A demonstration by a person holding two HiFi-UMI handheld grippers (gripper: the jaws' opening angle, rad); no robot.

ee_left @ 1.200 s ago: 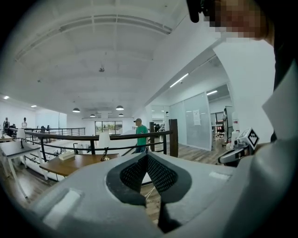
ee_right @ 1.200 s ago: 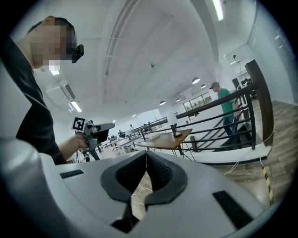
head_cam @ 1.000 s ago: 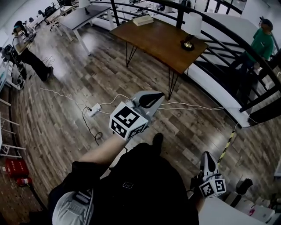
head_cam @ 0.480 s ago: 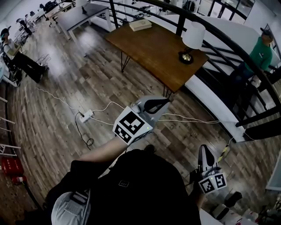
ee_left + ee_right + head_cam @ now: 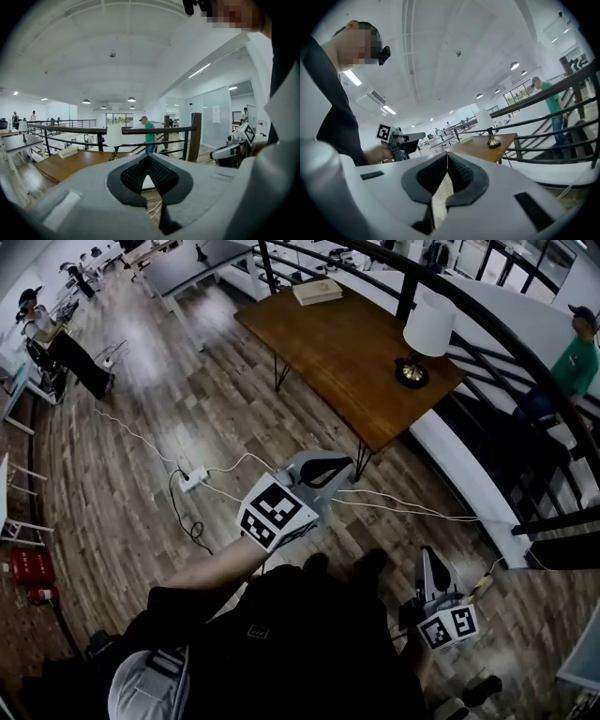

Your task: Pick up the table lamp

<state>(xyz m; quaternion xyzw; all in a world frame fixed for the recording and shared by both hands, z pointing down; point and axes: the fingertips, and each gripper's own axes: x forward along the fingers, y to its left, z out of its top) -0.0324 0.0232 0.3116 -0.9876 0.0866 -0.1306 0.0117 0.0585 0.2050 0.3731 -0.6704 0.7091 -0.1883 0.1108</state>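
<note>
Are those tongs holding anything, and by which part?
Nothing. Left tongs and right tongs are both shut and empty; the lamp stands on the table.

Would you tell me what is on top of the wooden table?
A lamp with a white shade stands near one edge; a book lies at the far end. The shade covers the lamp's upper stem.

left tongs (image 5: pixel 339 465) and right tongs (image 5: pixel 427 561) now nearer the table (image 5: pixel 328 343) and table lamp (image 5: pixel 428 324) than before

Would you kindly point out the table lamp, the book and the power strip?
table lamp (image 5: pixel 428 322), head view, white shade.
book (image 5: pixel 318 292), head view, its cover.
power strip (image 5: pixel 195 479), head view, its body.
</note>
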